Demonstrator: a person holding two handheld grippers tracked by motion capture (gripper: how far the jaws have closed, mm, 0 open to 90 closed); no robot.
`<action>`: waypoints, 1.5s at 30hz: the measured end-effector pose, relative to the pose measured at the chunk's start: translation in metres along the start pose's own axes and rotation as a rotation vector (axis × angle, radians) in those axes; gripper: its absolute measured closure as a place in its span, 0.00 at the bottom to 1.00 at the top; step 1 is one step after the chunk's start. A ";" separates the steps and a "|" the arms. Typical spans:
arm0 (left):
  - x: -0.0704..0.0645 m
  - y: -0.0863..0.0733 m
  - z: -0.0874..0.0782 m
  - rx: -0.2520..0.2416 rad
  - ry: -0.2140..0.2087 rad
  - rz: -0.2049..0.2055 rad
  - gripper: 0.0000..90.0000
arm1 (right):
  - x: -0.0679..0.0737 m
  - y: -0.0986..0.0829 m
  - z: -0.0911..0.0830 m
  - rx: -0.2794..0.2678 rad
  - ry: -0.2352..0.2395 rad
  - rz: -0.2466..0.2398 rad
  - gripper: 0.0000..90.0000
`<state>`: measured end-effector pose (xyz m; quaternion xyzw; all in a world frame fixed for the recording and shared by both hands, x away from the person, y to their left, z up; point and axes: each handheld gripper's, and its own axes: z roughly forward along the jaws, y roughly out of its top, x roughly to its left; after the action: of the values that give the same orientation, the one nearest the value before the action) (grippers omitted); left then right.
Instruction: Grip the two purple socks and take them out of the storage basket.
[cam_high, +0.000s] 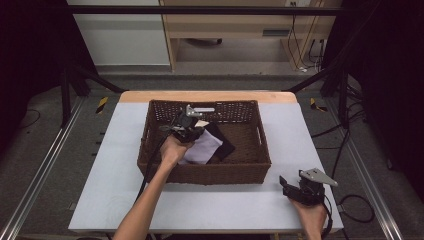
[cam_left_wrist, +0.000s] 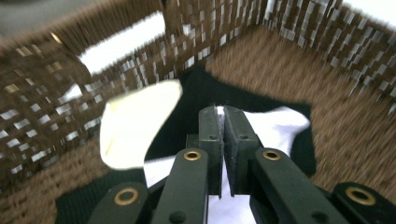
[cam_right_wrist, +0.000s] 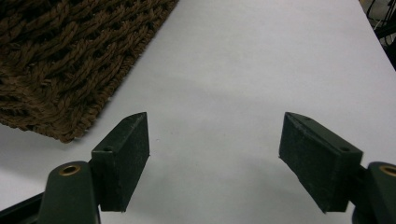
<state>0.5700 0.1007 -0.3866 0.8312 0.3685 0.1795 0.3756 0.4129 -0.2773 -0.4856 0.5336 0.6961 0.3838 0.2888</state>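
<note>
- Brown woven basket (cam_high: 205, 172) sits mid-table on the white table cover (cam_high: 110, 190), handle slots in its left and right walls.
- Left gripper (cam_high: 192, 125) is inside the basket, left-far part, held by the person's left hand (cam_high: 172, 150); forearm comes in from the near edge.
- Left gripper view: jaws pressed together on a thin edge of white cloth (cam_left_wrist: 275, 126), pinched between the pads; the white cloth runs under the jaws toward the camera.
- White cloth lies on a black cloth (cam_left_wrist: 205, 88) spread on the basket floor (cam_left_wrist: 355, 135).
- Pale yellow cloth piece (cam_left_wrist: 135, 123) just left of the jaws in that view, against the basket wall; blurred, can't tell if it touches the black cloth.
- High view: white cloth (cam_high: 202, 147) left of centre in the basket, black cloth (cam_high: 222, 142) showing at its right side.
- Right gripper (cam_high: 292, 187) is at the near right corner of the table, outside the basket, in the right hand (cam_high: 312, 215).
- Right gripper view: jaws spread wide, nothing between them, bare table cover (cam_right_wrist: 243, 70) below; basket corner (cam_right_wrist: 70, 60) at upper left, well apart from the jaws.
- No readable labels, brands or writing on anything.
</note>
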 end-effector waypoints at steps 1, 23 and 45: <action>0.000 0.001 -0.003 -0.027 0.007 -0.003 0.95 | 0.000 0.000 0.000 0.001 -0.001 0.000 0.27; -0.007 0.006 -0.107 -0.347 -0.035 -0.001 0.95 | 0.002 0.000 0.001 0.011 -0.004 -0.008 0.28; -0.039 -0.029 -0.215 -0.451 -0.098 0.088 0.95 | 0.002 0.000 0.002 0.020 -0.014 -0.013 0.27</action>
<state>0.4069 0.1906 -0.2686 0.7492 0.2639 0.2326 0.5611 0.4140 -0.2751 -0.4861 0.5346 0.7014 0.3712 0.2906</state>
